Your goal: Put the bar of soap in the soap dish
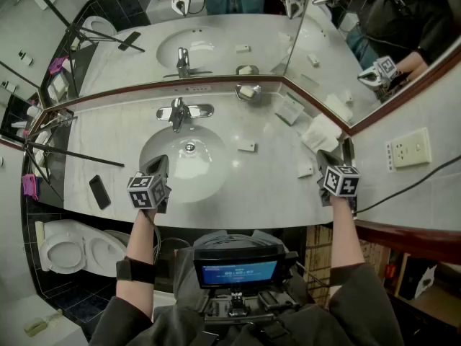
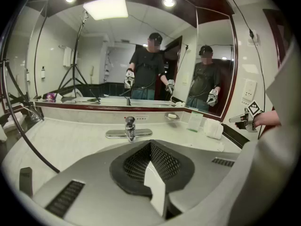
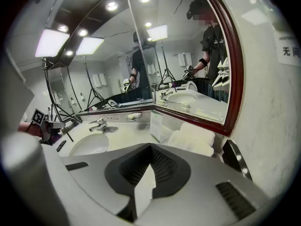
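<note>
A chrome soap dish (image 1: 248, 92) hangs on the backsplash right of the faucet, with a pale bar lying in it; it also shows in the left gripper view (image 2: 172, 116) and the right gripper view (image 3: 134, 116). A small white bar of soap (image 1: 247, 147) lies on the counter right of the basin. Another small white piece (image 1: 305, 170) lies further right. My left gripper (image 1: 160, 163) hovers over the basin's front rim, shut and empty (image 2: 150, 145). My right gripper (image 1: 325, 157) hangs over the counter's right end, shut and empty (image 3: 150, 147).
The faucet (image 1: 180, 112) stands behind the basin (image 1: 189, 166). Folded white towels (image 1: 320, 132) and a standing card (image 1: 289, 110) fill the right corner under the mirror. A black phone (image 1: 99, 191) lies at the counter's left, beside tripod legs (image 1: 65, 153).
</note>
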### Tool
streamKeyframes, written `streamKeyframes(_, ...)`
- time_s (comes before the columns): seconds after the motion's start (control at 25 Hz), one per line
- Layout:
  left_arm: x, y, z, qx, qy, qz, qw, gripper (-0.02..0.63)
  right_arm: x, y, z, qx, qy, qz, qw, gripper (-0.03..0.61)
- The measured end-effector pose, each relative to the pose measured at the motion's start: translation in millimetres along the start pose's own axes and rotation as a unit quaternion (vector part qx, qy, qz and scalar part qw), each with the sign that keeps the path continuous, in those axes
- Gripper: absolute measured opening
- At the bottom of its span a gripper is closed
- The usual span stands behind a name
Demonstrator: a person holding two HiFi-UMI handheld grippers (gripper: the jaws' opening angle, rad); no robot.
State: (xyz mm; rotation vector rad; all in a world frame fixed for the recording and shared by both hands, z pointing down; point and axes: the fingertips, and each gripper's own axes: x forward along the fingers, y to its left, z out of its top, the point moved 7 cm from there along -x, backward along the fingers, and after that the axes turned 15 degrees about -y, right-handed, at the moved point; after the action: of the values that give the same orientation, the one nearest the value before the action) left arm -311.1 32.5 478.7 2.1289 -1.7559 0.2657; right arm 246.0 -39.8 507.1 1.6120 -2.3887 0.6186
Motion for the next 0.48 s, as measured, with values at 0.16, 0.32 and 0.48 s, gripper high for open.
streamKeyframes(0.16,1,0,2,0.002,-0.003,-0.002,1.0000,0.002,1,0,2,-0.003,0.001,-0.002,1.000,0.018)
streamKeyframes(0.32,4,0,4,0.003,-0.006,-0.004,1.0000,0.002,4,1,3,-0.006,0.002,0.000,1.000,0.018)
streamKeyframes(0.48,8,0,7,0.008,-0.008,-0.008,0.9999,0.002,13,1,6,-0.014,0.002,0.005,1.000,0.020)
